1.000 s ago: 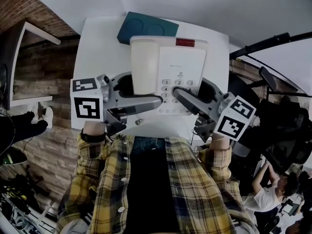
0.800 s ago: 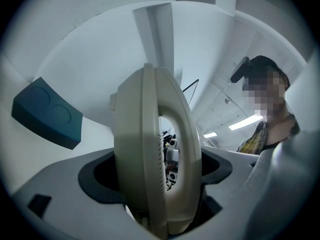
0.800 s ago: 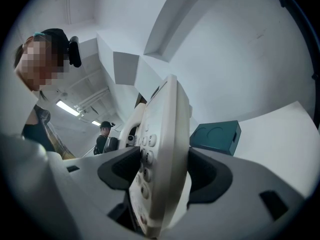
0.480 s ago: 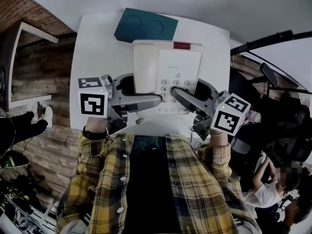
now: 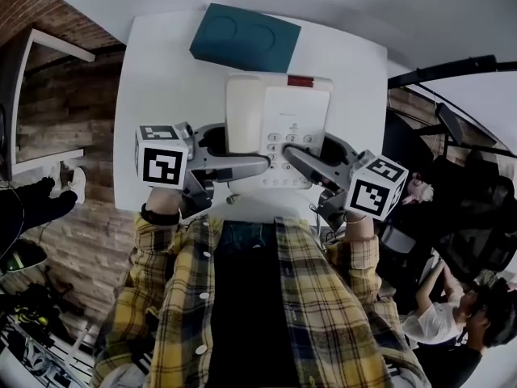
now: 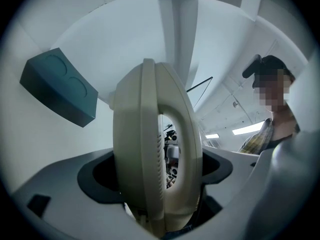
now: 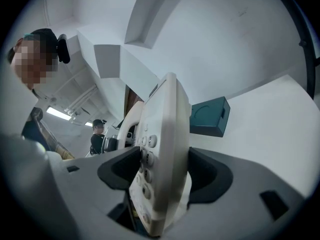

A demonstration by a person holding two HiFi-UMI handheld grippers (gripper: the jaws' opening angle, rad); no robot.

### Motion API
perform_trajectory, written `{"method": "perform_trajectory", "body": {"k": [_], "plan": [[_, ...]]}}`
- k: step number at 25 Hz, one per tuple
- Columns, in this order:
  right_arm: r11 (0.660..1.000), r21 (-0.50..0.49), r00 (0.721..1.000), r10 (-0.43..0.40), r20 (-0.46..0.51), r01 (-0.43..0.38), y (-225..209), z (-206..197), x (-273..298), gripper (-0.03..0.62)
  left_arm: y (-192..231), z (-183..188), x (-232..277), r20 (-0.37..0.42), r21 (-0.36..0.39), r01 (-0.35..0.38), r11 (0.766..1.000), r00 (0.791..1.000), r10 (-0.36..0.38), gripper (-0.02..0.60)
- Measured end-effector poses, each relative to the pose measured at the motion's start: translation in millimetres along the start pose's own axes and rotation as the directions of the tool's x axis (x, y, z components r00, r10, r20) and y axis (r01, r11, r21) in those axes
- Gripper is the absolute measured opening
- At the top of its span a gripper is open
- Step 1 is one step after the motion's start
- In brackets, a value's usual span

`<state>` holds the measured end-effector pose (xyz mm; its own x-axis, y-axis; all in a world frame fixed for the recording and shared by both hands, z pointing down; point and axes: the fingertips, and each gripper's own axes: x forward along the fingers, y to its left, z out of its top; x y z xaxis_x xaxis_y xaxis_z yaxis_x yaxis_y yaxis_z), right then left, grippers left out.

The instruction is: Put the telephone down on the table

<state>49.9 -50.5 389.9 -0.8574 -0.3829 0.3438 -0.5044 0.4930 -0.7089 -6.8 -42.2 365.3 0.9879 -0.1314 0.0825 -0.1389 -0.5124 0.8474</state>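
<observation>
**Telephone (image 5: 279,128) held over the worktop (image 5: 161,71)**

On the left, the left gripper (image 5: 258,166) pinched the handset side of the telephone. The right gripper (image 5: 292,157) pinched its keypad side. A teal box (image 5: 245,37) lay just beyond. Whether the base touched the worktop yet was unclear. To my mind, the sound way was to lower both sides level and together, spreading the jaws only once it sat flat. Count: one telephone, two grippers, one box.

I can read nothing here. The telephone (image 5: 279,128) has a small line of print above its keypad (image 5: 284,153) and marks on the keys, all too small to read. The left marker cube (image 5: 164,166) and the right marker cube (image 5: 374,192) bear only black-and-white square patterns, without letters or numbers.
</observation>
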Motion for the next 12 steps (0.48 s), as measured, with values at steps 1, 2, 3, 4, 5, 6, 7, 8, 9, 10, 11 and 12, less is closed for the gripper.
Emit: {"method": "perform_trajectory", "body": {"k": [1, 2, 3, 4, 5, 6, 7, 8, 9, 10, 11, 12], "plan": [[1.000, 0.007, 1.000, -0.002, -0.004, 0.002, -2, -2, 1, 0.278, 2, -2, 0, -0.002, -0.007, -0.002, 1.000, 1.000, 0.002, 0.422], [1.000, 0.013, 1.000, -0.004, -0.009, 0.004, -4, -4, 2, 0.278, 5, -3, 0, -0.005, -0.014, -0.004, 1.000, 1.000, 0.004, 0.422], [1.000, 0.020, 1.000, -0.006, -0.013, 0.006, -6, -7, 3, 0.278, 7, -5, 1, -0.009, -0.020, -0.006, 1.000, 1.000, 0.006, 0.422], [1.000, 0.028, 1.000, -0.009, -0.017, 0.010, -8, -9, 4, 0.278, 10, -7, 1, -0.012, -0.028, -0.007, 1.000, 1.000, 0.007, 0.422], [0.999, 0.036, 1.000, -0.012, -0.021, 0.013, -11, -11, 5, 0.278, 13, -9, 2, -0.015, -0.036, -0.008, 0.999, 1.000, 0.007, 0.422], [0.999, 0.045, 1.000, -0.015, -0.025, 0.016, -14, -14, 5, 0.278, 16, -11, 3, -0.017, -0.045, -0.007, 0.999, 1.000, 0.006, 0.422], [0.998, 0.054, 0.999, -0.017, -0.030, 0.019, -16, -17, 6, 0.278, 19, -13, 4, -0.019, -0.053, -0.006, 0.999, 1.000, 0.005, 0.422], [0.998, 0.062, 0.999, -0.019, -0.035, 0.021, -19, -19, 7, 0.279, 21, -15, 4, -0.020, -0.060, -0.007, 0.998, 1.000, 0.006, 0.422], [0.997, 0.069, 0.999, -0.020, -0.041, 0.023, -21, -22, 8, 0.279, 25, -18, 4, -0.023, -0.066, -0.011, 0.998, 1.000, 0.010, 0.422], [0.997, 0.077, 0.999, -0.022, -0.047, 0.025, -24, -25, 10, 0.279, 28, -20, 5, -0.027, -0.072, -0.017, 0.997, 1.000, 0.015, 0.422], [0.996, 0.085, 0.998, -0.023, -0.053, 0.028, -27, -28, 11, 0.279, 31, -22, 5, -0.031, -0.077, -0.023, 0.997, 0.999, 0.020, 0.422], [0.995, 0.095, 0.998, -0.024, -0.058, 0.029, -31, -31, 12, 0.279, 35, -24, 6, -0.034, -0.085, -0.026, 0.996, 0.999, 0.023, 0.422]]}}
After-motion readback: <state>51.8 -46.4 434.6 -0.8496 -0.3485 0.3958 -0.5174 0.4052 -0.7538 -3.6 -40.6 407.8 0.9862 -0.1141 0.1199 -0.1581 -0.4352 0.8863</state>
